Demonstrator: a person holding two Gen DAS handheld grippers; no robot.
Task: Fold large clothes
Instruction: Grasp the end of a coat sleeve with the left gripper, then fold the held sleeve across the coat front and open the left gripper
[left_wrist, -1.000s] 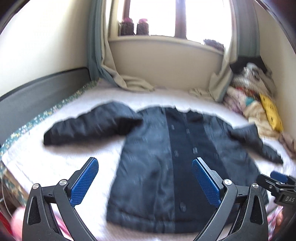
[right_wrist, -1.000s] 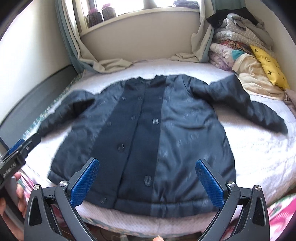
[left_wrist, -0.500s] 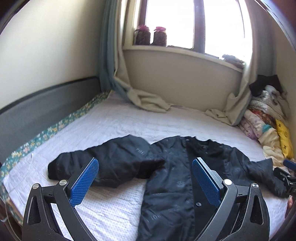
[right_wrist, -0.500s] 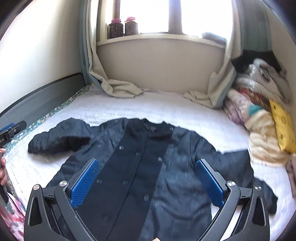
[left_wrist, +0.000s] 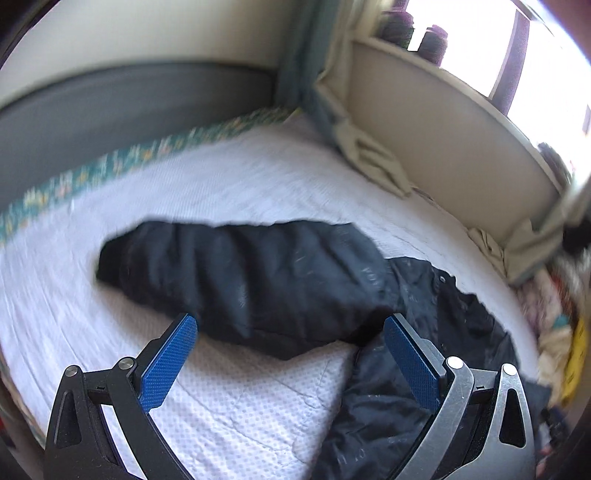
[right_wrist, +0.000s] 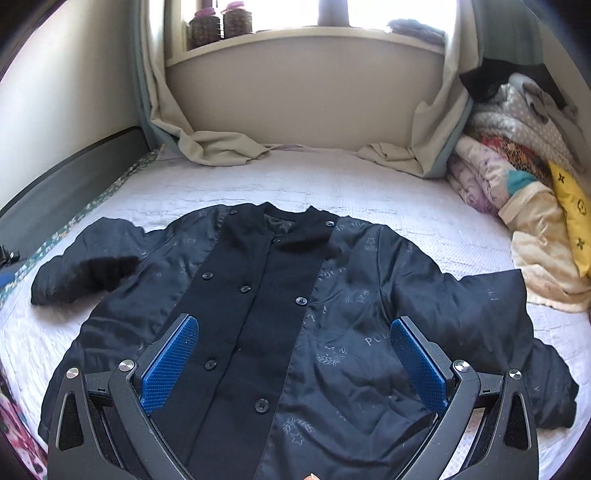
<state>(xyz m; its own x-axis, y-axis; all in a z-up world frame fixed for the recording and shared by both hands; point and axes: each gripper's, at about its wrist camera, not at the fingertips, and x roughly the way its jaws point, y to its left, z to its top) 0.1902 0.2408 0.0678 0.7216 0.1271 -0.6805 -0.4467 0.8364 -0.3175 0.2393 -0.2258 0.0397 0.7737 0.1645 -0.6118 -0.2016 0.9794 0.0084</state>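
A dark navy jacket (right_wrist: 303, 314) lies front up and spread flat on the white bed (right_wrist: 332, 177), collar toward the window, buttons down its middle. Its left sleeve (left_wrist: 240, 280) stretches out to the left; its right sleeve (right_wrist: 509, 325) lies out to the right. My left gripper (left_wrist: 291, 354) is open and empty, low over the left sleeve near the armpit. My right gripper (right_wrist: 295, 358) is open and empty, hovering above the jacket's front panel.
A pile of folded blankets and a yellow cushion (right_wrist: 569, 218) stands at the bed's right side. Curtains (right_wrist: 218, 147) drape onto the bed below the windowsill. A grey headboard (left_wrist: 110, 107) and wall bound the left side. A floral bed edge (left_wrist: 110, 166) runs along it.
My left gripper has swung left and dropped close to the left sleeve. My right gripper has moved forward over the jacket's chest. The jacket has not moved.
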